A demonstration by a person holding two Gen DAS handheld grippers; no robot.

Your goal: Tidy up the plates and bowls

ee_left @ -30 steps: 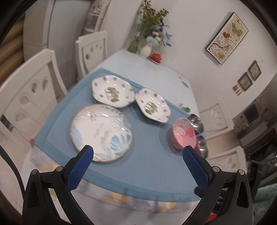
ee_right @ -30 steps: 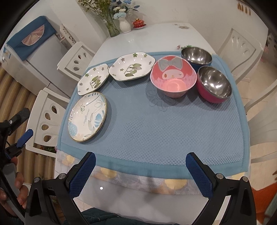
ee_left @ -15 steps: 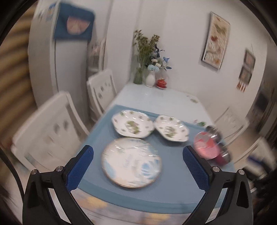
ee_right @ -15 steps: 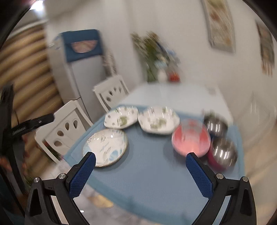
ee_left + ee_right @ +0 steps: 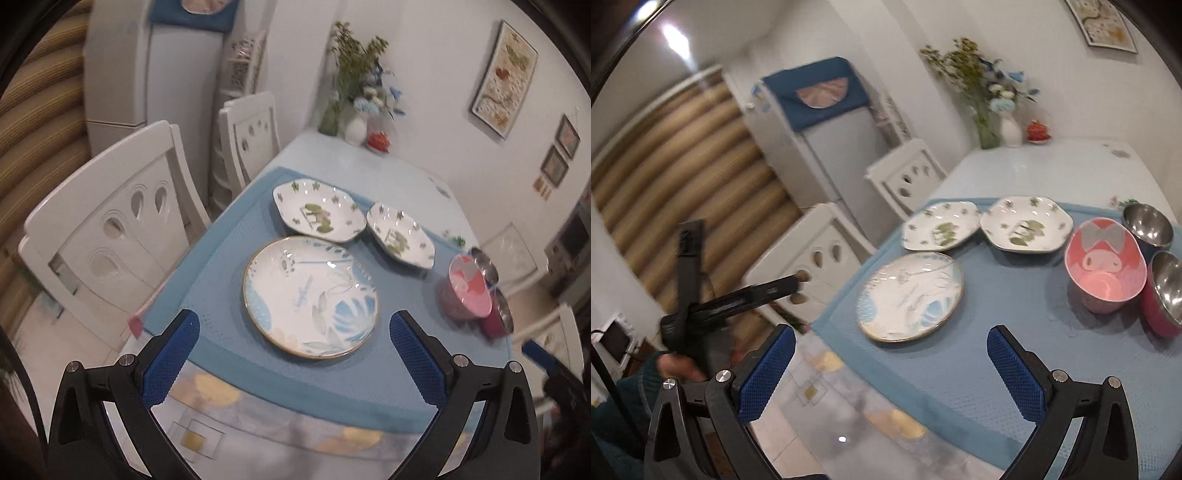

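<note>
Left wrist view puts my left gripper [image 5: 294,334] above the near edge of the table, jaws spread wide and holding nothing, framing the round blue-leaf plate [image 5: 309,297]. I judge I am lined up on that plate because it is the nearest piece and the largest, the natural base for a stack. It is glossy ceramic, shallow, with a thin gold rim. Behind it lie two white floral dishes, one [image 5: 317,211] just beside the other [image 5: 400,235], both glazed, with angular faceted rims and deeper wells, so they should nest together.

Right wrist view shows my right gripper [image 5: 891,358] also wide open and empty, off the table's near corner. The pink cartoon bowl [image 5: 1105,265] stands upright near two steel bowls [image 5: 1148,224] [image 5: 1167,290], polished inside, the nearer with a magenta outer shell, the farther with a dark blue one. The bowls are grouped at the right and the plates at the left, all on a blue textured mat [image 5: 997,332] whose waffle weave should keep the glazed ware from sliding.
</note>
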